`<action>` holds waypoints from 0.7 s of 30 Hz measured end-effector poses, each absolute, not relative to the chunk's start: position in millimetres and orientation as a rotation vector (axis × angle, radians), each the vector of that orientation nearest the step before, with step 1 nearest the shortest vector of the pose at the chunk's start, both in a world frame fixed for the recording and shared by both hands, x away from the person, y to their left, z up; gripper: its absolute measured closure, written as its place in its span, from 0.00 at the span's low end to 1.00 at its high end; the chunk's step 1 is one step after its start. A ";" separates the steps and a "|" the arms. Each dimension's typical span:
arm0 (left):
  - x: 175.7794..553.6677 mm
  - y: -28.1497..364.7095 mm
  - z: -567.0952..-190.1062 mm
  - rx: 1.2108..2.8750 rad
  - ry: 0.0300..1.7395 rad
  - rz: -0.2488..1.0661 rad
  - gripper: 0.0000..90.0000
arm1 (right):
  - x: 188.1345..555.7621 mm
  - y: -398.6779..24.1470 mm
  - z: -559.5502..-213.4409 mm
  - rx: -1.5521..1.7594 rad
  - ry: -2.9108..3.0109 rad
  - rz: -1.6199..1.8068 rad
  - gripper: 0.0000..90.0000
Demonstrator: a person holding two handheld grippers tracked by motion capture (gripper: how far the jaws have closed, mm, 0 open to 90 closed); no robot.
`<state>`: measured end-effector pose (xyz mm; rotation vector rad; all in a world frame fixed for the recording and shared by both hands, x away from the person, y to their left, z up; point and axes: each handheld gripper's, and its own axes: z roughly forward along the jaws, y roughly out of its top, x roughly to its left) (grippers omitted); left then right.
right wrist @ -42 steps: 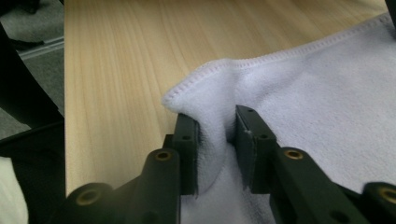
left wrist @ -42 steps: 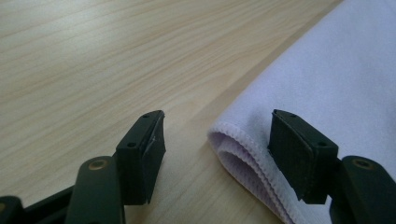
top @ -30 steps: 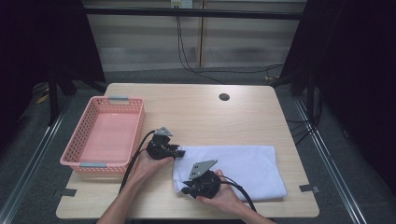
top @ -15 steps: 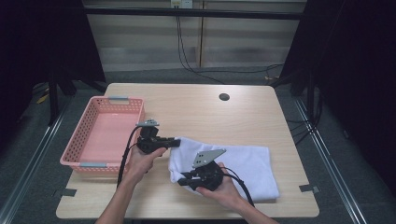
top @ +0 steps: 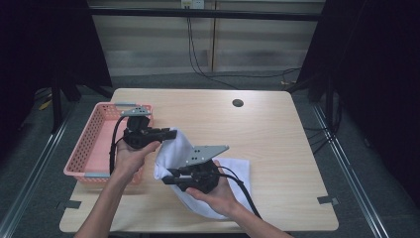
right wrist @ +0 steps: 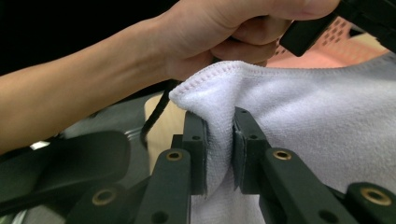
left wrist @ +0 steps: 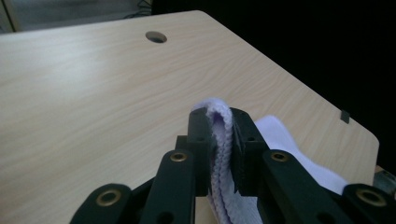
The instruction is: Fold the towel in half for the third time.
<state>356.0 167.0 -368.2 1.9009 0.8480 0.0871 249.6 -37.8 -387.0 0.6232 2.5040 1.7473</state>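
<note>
- Pale wooden table [top: 277,144] against dark surroundings, one round hole [top: 237,103] near the far edge.
- One pink basket [top: 84,148] at left.
- One white towel [top: 181,148], partly lifted, rest lying near centre.
- Left gripper [top: 171,134] raised beside basket, level, pinching towel corner after jaws just closed.
- Right gripper [top: 166,179] nearer, clamped on towel edge.
- No legible writing.
</note>
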 end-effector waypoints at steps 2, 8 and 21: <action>358.3 156.7 -376.5 1.916 0.827 0.086 0.89 | 246.7 -42.3 -389.0 0.653 2.481 1.713 0.86; 363.7 108.7 -404.1 1.915 0.784 -0.006 0.89 | 237.6 -77.7 -403.3 0.771 2.463 1.639 0.86; 361.0 13.7 -445.0 2.068 0.718 -0.081 0.87 | 204.2 -165.2 -444.7 0.950 2.480 1.440 0.81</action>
